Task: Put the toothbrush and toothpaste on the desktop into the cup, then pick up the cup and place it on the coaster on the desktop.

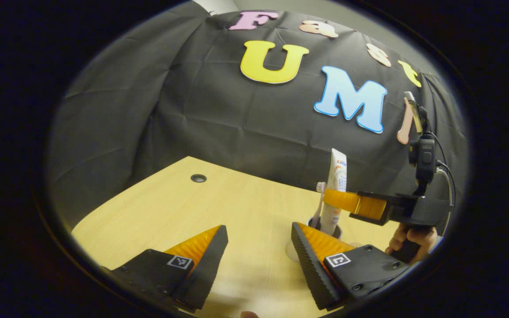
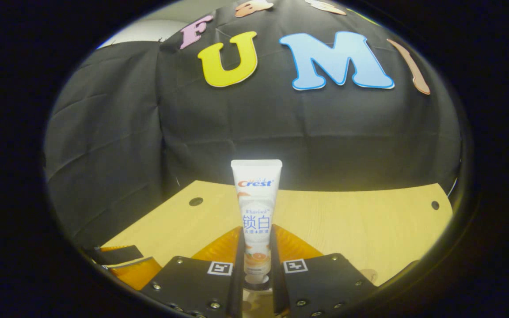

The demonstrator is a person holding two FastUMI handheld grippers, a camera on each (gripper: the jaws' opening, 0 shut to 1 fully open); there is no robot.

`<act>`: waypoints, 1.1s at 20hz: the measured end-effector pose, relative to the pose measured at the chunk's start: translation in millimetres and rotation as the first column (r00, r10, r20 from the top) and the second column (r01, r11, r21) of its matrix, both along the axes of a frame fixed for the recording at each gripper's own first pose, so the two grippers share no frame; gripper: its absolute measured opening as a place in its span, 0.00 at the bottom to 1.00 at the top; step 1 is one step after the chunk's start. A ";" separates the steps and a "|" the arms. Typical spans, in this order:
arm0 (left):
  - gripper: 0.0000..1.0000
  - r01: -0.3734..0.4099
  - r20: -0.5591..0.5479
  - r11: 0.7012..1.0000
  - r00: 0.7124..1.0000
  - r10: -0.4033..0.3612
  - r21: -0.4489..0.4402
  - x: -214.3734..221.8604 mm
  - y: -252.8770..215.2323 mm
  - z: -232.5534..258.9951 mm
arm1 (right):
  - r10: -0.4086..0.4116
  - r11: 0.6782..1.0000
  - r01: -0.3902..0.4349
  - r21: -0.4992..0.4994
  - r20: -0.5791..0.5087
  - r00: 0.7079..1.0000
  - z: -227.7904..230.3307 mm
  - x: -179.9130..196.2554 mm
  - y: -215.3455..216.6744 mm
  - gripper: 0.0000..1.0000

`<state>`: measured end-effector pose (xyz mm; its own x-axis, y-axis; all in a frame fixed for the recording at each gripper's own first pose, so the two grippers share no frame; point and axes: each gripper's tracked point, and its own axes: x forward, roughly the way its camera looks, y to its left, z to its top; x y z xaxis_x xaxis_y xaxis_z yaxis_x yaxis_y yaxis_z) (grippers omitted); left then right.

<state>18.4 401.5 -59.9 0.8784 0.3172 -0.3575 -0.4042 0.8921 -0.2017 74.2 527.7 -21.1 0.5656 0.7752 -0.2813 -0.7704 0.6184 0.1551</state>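
A white toothpaste tube (image 2: 256, 207) stands upright between the fingers of my right gripper (image 2: 256, 236), which is shut on its lower half. In the left gripper view that same right gripper (image 1: 335, 199) comes in from the right and grips the toothpaste tube (image 1: 337, 176). The tube's lower end sits inside a translucent cup (image 1: 338, 232) on the desk. A pale toothbrush (image 1: 320, 198) stands in the cup beside it. My left gripper (image 1: 259, 247) is open low over the desk, just left of the cup, with nothing between its fingers.
The light wooden desk (image 1: 184, 207) has a cable hole (image 1: 198, 178) at the back left. The black booth wall rises right behind it. A hand (image 1: 413, 240) holds the right gripper at the right edge. Part of the left gripper (image 2: 122, 260) shows low on the left.
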 end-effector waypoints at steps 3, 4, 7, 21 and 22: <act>0.94 0.003 -0.005 1.000 1.000 -0.003 0.001 -3.9 1.5 -5.0 | -0.003 0.999 0.003 -0.033 0.002 1.000 -9.5 -4.7 -1.2 0.35; 0.94 0.004 -0.006 1.000 1.000 -0.004 0.002 -5.0 1.5 -5.0 | -0.005 0.999 0.005 -0.045 0.000 1.000 -11.1 -5.6 -2.9 0.29; 0.94 0.010 -0.010 1.000 1.000 -0.010 0.003 -6.9 1.2 -6.0 | -0.005 0.997 0.005 -0.076 0.000 1.000 -16.3 -12.7 -9.2 0.34; 0.93 0.102 -0.021 0.995 0.995 -0.102 0.004 17.7 -63.5 7.4 | -0.082 0.996 0.079 0.039 0.067 0.994 64.0 -26.8 -76.5 0.83; 0.93 0.110 -0.023 0.994 0.994 -0.110 0.003 20.7 -71.1 8.4 | -0.096 0.994 0.093 0.053 0.069 0.993 70.6 -25.2 -86.2 0.82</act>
